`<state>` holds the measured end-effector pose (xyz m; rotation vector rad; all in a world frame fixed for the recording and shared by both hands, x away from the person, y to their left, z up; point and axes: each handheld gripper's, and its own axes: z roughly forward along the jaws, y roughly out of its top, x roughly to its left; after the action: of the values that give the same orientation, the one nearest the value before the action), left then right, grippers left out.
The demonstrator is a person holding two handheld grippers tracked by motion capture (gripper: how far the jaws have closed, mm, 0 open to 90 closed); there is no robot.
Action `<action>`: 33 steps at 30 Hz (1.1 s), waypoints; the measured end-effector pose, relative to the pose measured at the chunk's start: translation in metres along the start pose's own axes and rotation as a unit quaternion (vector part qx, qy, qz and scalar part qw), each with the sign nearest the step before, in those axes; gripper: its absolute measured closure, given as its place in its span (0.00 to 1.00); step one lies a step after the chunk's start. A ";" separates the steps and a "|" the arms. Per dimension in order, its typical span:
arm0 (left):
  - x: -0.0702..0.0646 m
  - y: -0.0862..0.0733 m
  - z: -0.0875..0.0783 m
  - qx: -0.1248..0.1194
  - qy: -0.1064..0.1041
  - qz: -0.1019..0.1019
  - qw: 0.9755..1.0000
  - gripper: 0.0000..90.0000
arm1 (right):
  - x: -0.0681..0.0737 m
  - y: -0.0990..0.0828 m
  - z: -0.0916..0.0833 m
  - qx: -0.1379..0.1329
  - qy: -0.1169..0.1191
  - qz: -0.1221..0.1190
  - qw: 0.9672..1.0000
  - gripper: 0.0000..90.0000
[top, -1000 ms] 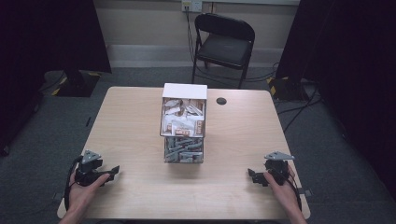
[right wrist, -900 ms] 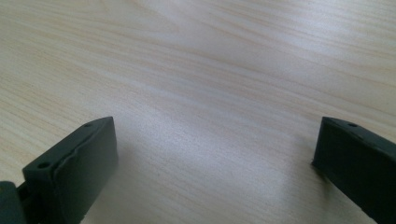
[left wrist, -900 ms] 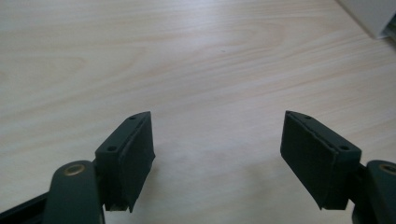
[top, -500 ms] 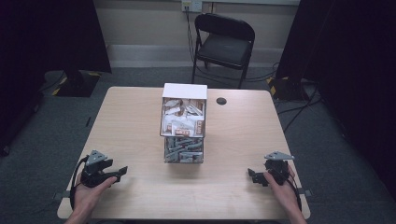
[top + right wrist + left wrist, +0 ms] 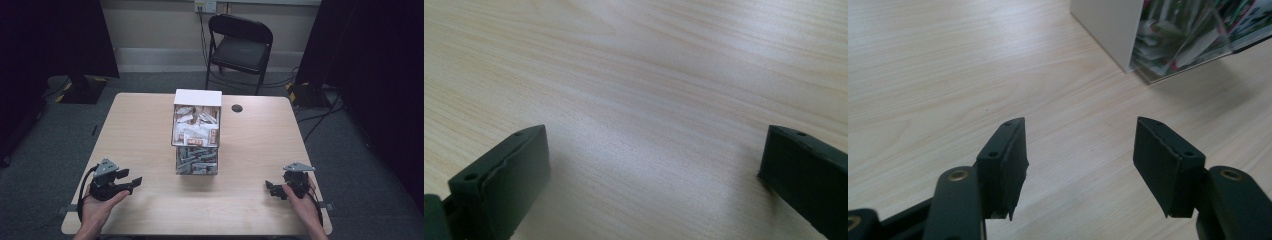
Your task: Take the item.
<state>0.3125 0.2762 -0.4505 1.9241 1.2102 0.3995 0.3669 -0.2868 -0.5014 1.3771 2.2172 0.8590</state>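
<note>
Clear box [image 5: 196,131] w/ packets, print too small; both grippers' jaws apart, empty, left [image 5: 131,181] just narrowing.

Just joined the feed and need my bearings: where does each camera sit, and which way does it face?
High view: above the person's side, looking forward and down on the table; both hands, left tool, right tool.
Left gripper view: rides the left tool, faces the clear box; jaws apart.
Right gripper view: rides the right tool, faces bare wood; jaws apart.
Shared: high and left views show the box.
</note>
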 end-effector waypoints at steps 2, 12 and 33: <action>-0.005 0.003 -0.001 -0.006 -0.009 0.012 1.000 0.45 | 0.000 0.000 0.000 0.000 0.000 0.000 1.000 0.00; -0.024 0.014 0.005 -0.014 -0.053 0.033 0.998 0.52 | 0.000 0.000 0.000 0.000 0.000 0.000 1.000 0.00; -0.063 0.046 0.025 -0.027 -0.123 0.070 0.990 0.59 | 0.000 0.000 0.000 0.000 0.000 0.000 1.000 0.00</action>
<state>0.3250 0.2011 -0.4211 1.9526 0.8998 0.2552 0.3669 -0.2868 -0.5014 1.3772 2.2174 0.8590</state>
